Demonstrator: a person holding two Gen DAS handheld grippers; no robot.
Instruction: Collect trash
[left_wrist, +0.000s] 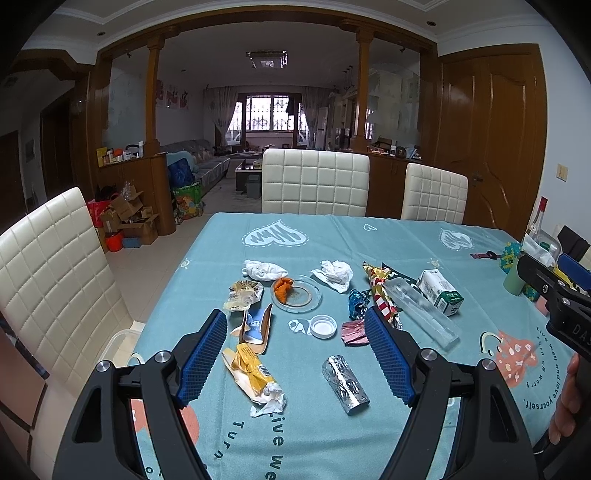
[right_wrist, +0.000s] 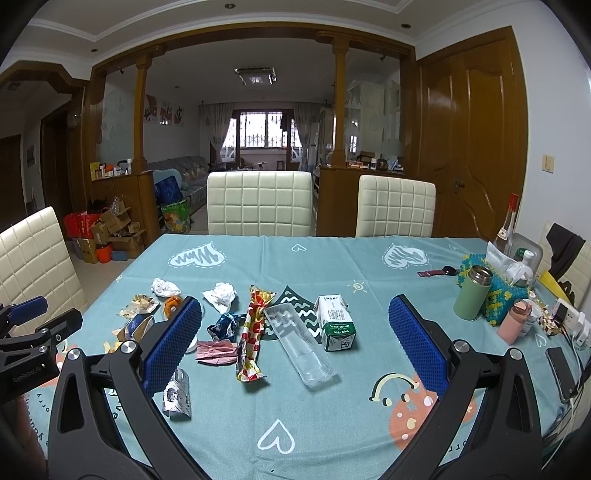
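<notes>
Dining table (left_wrist: 388, 236) strewn mid-surface with wrappers – left gripper (left_wrist: 297, 354) and right gripper (right_wrist: 293, 339) both gape, empty; the crumpled yellow wrapper (left_wrist: 251, 373) near the front edge looks light, crushable, best pinched mid-length

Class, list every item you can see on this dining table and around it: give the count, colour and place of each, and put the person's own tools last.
Crumpled tissues: two, white, far side of the litter.
Glass saucer: one, clear, holding an orange scrap, centre.
Milk carton: one, white and green, upright, right of the litter.
Clear plastic tray: one, beside the carton.
Red-yellow wrapper: one, left of the tray.
Silver foil wrapper: one, near edge.
Yellow wrapper: one, near left.
White cap: one, centre.
Green flask: one, right side.
Padded chairs: three, cream, around the table.
Tablecloth: one, teal.
Left gripper: black, blue pads, open.
Right gripper: same, open.
</notes>
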